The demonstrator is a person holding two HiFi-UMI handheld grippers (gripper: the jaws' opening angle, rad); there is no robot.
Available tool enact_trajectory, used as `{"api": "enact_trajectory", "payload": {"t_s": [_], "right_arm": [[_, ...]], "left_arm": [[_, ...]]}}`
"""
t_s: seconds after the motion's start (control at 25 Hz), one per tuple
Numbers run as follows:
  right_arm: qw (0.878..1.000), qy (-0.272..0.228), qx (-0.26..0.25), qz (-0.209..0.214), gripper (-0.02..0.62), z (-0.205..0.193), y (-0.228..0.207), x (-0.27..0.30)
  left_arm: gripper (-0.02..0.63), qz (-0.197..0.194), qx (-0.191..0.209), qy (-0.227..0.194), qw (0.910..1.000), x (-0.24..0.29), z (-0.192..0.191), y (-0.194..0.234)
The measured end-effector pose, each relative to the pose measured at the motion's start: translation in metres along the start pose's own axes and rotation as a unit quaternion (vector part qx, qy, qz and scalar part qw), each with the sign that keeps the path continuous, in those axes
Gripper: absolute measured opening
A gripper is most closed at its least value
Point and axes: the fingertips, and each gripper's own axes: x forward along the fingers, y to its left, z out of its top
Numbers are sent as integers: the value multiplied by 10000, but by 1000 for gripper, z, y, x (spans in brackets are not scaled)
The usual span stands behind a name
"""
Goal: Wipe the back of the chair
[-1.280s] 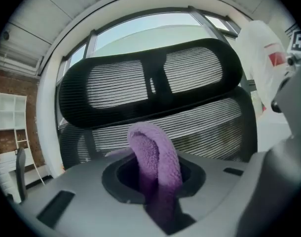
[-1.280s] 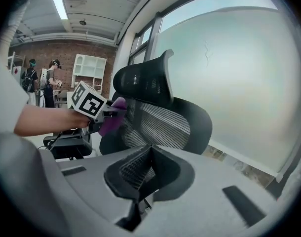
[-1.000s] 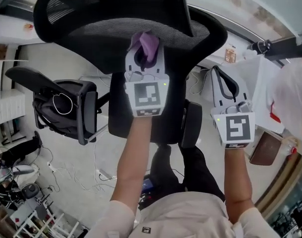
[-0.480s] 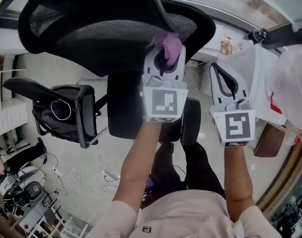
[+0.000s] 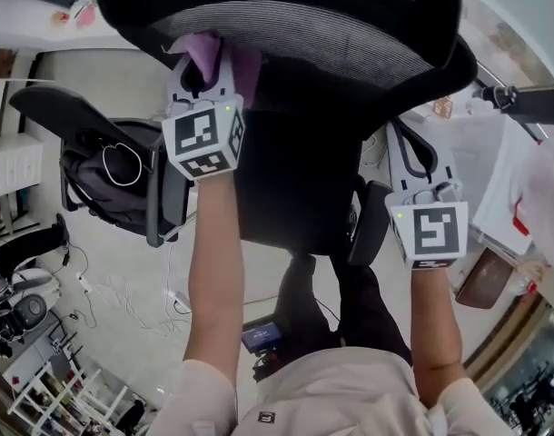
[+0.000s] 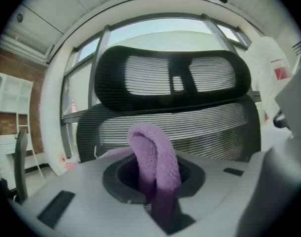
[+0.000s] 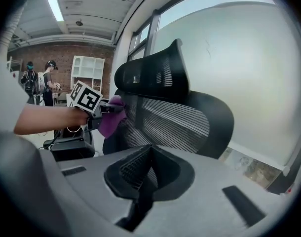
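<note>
Pale floor (image 5: 95, 243) strewn with loose cables (image 5: 123, 289), red brick wall (image 7: 86, 47) behind a white shelving unit (image 7: 89, 69), long ceiling strip light (image 7: 54, 4), wide frosted window (image 7: 229, 73) in a pale frame, second black office chair (image 5: 163, 203) standing aside

The head camera looked steeply down over both forearms onto the chair back (image 5: 350, 25). The camera on the left gripper (image 5: 204, 53) sat close, facing the mesh nearly square-on past its purple cloth (image 6: 153, 157). The one on the right gripper (image 5: 409, 143) stood farther off, viewing the same backrest obliquely from the side.
</note>
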Motion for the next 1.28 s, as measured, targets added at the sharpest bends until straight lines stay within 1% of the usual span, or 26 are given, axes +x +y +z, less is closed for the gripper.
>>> {"api": "enact_trajectory", "payload": {"t_s": [0.08, 0.12, 0.2, 0.4, 0.52, 0.6, 0.72, 0.84, 0.96, 1.04, 1.12, 1.2, 1.28], "right_arm": [[9999, 24, -51, 106, -5, 5, 14, 7], [9999, 16, -82, 148, -5, 7, 20, 10], [9997, -6, -146, 217, -5, 11, 30, 15], [9994, 37, -193, 297, -5, 14, 42, 20], [9997, 64, -134, 201, -5, 11, 35, 18], [9999, 6, -92, 51, -5, 9, 24, 18], [9997, -154, 20, -210, -5, 5, 1, 17], [9984, -157, 297, -463, -5, -3, -25, 10], [9957, -200, 602, -678, -5, -13, -50, -4], [9939, -217, 737, -797, -5, -21, -64, -15], [9926, -234, 823, -861, -5, -27, -76, -24], [9918, -245, 875, -900, -5, -31, -86, -30], [9911, -240, 915, -935, -5, -35, -91, -35]], "left_arm": [[81, 285, -26, 81, 9996, -4, -6, 40], [81, 369, -43, 112, 9992, -6, -9, 52], [81, 412, -66, 155, 9990, -9, -15, 64], [81, 201, 25, 186, 9996, -7, -20, 51], [81, 37, 42, 164, 9998, -2, -20, 36], [81, -73, 16, 150, 9999, 1, -18, 21], [81, -275, -37, 115, 9996, 2, -17, -16], [81, -611, -92, 22, 9981, 2, -13, -71], [81, -1134, -81, -130, 9934, -3, -10, -147], [81, -1574, 18, -163, 9874, -7, -8, -204], [81, -1920, 107, -140, 9812, -12, -6, -250], [81, -2100, 93, -149, 9775, -14, -5, -278], [81, -2163, 51, -161, 9762, -14, -5, -290]]}}
